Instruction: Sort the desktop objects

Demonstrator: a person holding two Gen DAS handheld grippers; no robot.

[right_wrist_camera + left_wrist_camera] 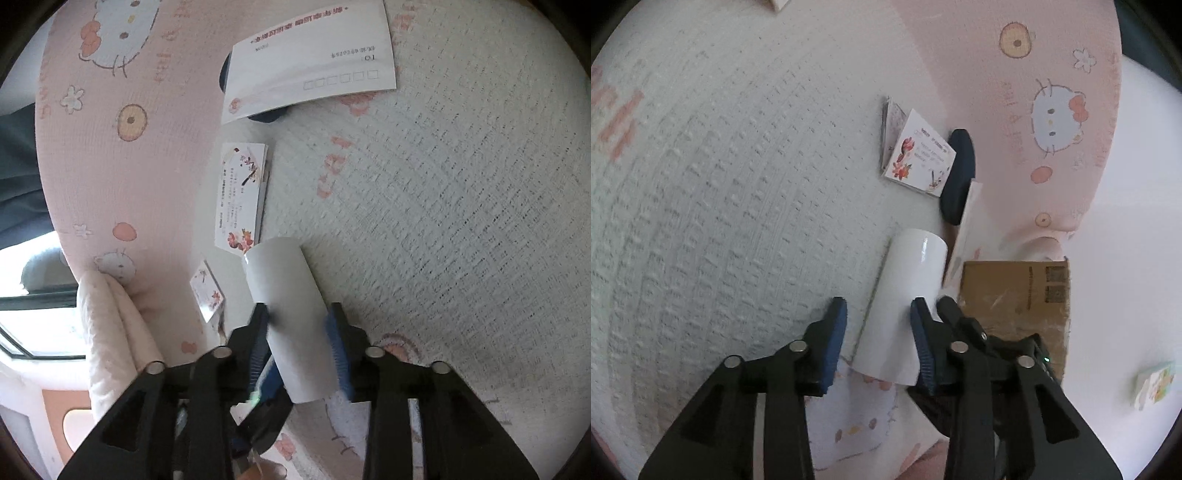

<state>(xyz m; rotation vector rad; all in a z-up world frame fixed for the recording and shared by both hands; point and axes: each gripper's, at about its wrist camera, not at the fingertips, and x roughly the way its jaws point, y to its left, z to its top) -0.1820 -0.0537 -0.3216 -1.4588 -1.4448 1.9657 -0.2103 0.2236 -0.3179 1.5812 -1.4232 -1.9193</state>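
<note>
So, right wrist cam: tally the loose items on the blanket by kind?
floral cards: 2
addressed postcard: 1
white paper roll: 1
dark blue object, mostly hidden under the postcard: 1
Total: 5

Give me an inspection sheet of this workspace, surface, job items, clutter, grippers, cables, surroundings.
Surface: white textured cloth with pink cartoon border.
Job's things: white roll; flowered card; envelope lying over a dark object; small card.
Clutter: cardboard box.
Grippers: left gripper jaws apart around the roll; right gripper jaws against the roll's sides.
Cables: nothing seen.
Surroundings: window beside the folded cloth edge.
</note>
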